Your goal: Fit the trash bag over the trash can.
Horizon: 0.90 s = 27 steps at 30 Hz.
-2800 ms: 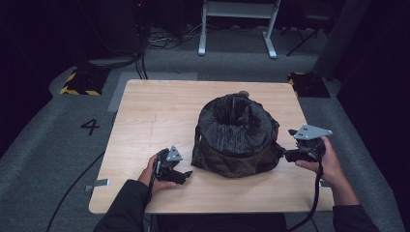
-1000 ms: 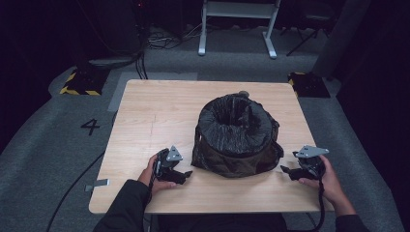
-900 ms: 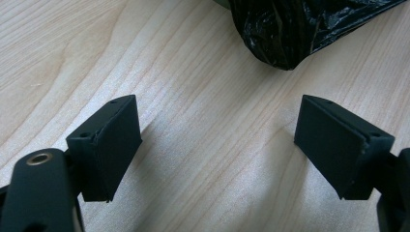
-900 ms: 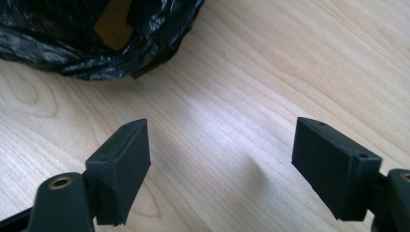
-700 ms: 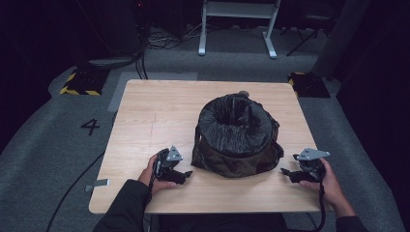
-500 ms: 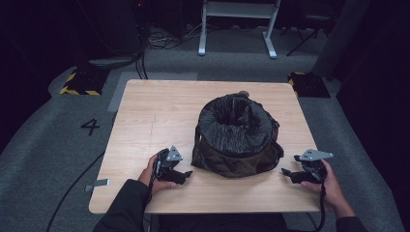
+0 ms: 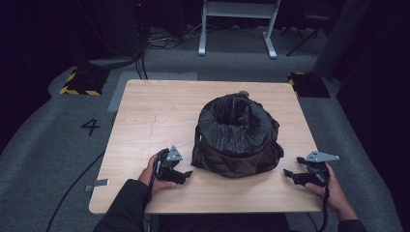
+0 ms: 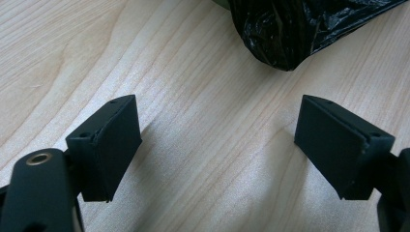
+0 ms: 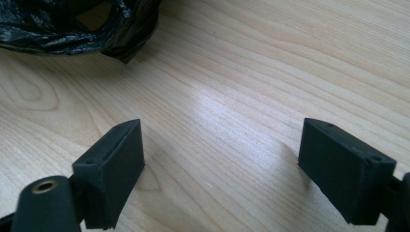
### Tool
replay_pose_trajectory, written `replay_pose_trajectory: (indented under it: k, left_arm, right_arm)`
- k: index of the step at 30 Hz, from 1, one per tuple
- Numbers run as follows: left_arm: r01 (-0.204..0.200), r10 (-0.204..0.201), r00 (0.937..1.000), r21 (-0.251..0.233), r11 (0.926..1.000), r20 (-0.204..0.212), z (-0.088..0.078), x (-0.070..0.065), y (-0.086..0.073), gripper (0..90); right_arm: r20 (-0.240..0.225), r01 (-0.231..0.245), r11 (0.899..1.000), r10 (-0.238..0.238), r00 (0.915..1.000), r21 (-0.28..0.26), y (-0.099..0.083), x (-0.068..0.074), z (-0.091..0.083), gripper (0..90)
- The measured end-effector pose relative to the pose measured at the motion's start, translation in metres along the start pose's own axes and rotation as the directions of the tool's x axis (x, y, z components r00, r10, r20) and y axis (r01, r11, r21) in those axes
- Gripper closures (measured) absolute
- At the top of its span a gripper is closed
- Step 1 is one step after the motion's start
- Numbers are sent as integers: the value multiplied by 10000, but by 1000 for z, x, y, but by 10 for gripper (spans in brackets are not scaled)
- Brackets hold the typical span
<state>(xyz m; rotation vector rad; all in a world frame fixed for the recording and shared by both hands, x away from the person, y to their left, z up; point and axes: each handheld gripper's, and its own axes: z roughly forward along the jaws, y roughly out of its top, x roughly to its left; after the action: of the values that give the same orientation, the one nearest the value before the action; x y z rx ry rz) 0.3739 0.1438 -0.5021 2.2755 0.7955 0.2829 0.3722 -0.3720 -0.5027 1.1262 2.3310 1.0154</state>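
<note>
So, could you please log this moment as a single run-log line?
left gripper: open, empty | right gripper: jaws just opening, empty | bin with black liner: upright on table, untouched

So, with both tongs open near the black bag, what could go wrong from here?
1. The black bag looks soft and crinkled, so the left tongs might pinch only a loose fold, and it could slip out.
2. The right tongs sit near the table edge; a pull from there might drag the bag toward it.
3. The bag's mouth stands open, so a one-sided pull may collapse it.
</note>
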Motion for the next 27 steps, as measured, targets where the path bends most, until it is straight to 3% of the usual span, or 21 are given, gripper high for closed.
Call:
replay_pose_trajectory:
  k: [27]
  left_arm:
    - [0,0,10000,-15,10000,-16,1,0,1,162]
  right_arm:
    - [-114,45,10000,-45,9999,29,1,-1,1,148]
